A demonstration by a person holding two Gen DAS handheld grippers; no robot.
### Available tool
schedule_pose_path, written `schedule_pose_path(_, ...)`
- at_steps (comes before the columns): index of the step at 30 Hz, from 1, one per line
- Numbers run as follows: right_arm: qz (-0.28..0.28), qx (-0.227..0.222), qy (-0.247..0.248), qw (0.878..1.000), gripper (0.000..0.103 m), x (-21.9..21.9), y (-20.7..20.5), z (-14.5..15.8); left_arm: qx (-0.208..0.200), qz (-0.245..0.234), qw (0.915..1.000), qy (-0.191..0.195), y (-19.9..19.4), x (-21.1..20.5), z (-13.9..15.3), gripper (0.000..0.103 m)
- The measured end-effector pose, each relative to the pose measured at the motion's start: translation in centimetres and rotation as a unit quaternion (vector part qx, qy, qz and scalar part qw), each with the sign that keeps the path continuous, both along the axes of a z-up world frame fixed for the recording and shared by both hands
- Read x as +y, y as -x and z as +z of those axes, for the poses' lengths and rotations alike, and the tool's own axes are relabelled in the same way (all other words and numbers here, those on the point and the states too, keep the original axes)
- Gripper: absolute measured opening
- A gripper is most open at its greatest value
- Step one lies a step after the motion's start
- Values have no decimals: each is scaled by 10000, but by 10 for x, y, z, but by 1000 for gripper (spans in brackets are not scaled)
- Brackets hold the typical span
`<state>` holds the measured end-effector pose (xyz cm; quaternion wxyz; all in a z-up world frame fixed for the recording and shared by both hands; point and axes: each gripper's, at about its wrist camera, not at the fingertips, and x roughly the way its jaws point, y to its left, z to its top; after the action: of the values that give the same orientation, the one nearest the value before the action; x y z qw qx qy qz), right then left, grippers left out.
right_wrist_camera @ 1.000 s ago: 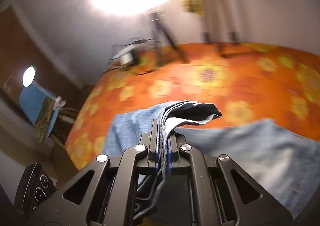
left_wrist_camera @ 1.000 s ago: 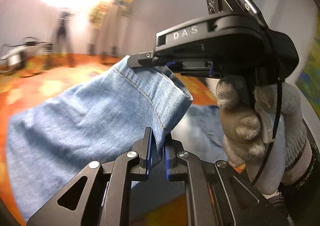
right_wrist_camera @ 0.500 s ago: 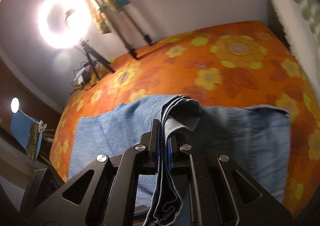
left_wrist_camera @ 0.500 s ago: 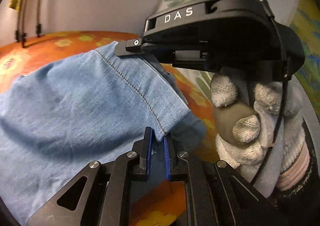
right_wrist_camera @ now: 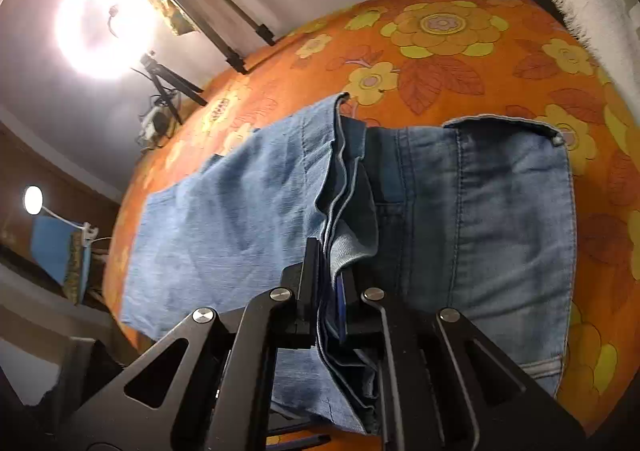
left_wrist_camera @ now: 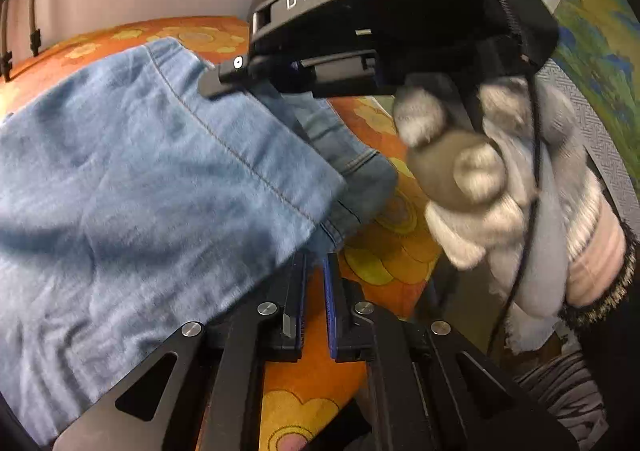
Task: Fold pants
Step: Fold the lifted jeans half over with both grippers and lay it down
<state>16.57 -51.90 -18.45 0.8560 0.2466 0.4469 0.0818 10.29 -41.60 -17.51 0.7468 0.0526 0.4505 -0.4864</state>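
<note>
1. Pinching a bunched stack of denim hem layers, the right gripper [right_wrist_camera: 330,283] has its fingers pressed onto the cloth, which hangs down between them toward the camera; holding several layers at once keeps the leg ends together as one edge.
2. The left gripper [left_wrist_camera: 314,271] has its blue-lined fingers [left_wrist_camera: 329,291] a narrow gap apart, with the hem corner just at their tips; whether they grip it cannot be told.
3. Both tools sit at opposite corners of the same leg end, likely so that the hem can be laid straight across the upper part of the pants [right_wrist_camera: 248,211].
4. The pants lie flat on the bedspread [right_wrist_camera: 440,35], the leg end doubled over toward the waistband [right_wrist_camera: 504,123], so the fold looks nearly laid and ready for release.
5. A gloved hand [left_wrist_camera: 492,179] grips the right tool's handle in the left view.
6. The orange flowered bedspread offers a soft, wide surface.
7. Beyond it stand a bright ring light [right_wrist_camera: 102,31] on a tripod [right_wrist_camera: 168,87], a small lamp [right_wrist_camera: 33,200] and a pale wall.
</note>
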Motion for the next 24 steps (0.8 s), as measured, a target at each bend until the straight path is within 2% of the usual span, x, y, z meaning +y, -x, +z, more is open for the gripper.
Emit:
schedule_pose_path(4, 188, -51, -113, 9997, 10, -2, -6, -1, 60, -5, 9999, 112, 3, 20, 15, 7)
schedule_pose_path(7, 49, 11, -41, 10000, 13, -5, -14, -8, -210, 82, 9997, 69, 5, 42, 27, 7)
schedule_pose_path(10, 9, -85, 403, 9992, 8, 7, -10, -1, -374, 343, 9987, -17, -13, 62, 32, 7)
schedule_pose_path(14, 179, -751, 1149, 9904, 7, 34, 27, 52, -295, 691, 9972, -60, -39, 83, 28, 7)
schedule_pose_path(15, 199, -676, 1430, 9872, 7, 40, 37, 54, -228, 722, 9971, -57, -42, 85, 23, 7)
schedule_pose_path(16, 196, -553, 1499, 9870, 7, 40, 39, 50, -183, 724, 9972, -69, -41, 87, 20, 7)
schedule_pose_path(19, -54, 104, 1308, 9913, 7, 22, 38, 8, -225, 604, 9978, -146, -40, 79, 14, 7)
schedule_pose_path(20, -57, 249, 1080, 9938, 7, 16, 35, -4, -224, 554, 9981, -128, -38, 75, 14, 7)
schedule_pose_path(22, -20, 271, 781, 9966, 8, 7, 33, -8, -225, 399, 9989, -90, -32, 68, 15, 7)
schedule_pose_path(24, 16, 90, 238, 9997, 9, -7, 34, -3, -226, 272, 9993, -157, -29, 55, 13, 7)
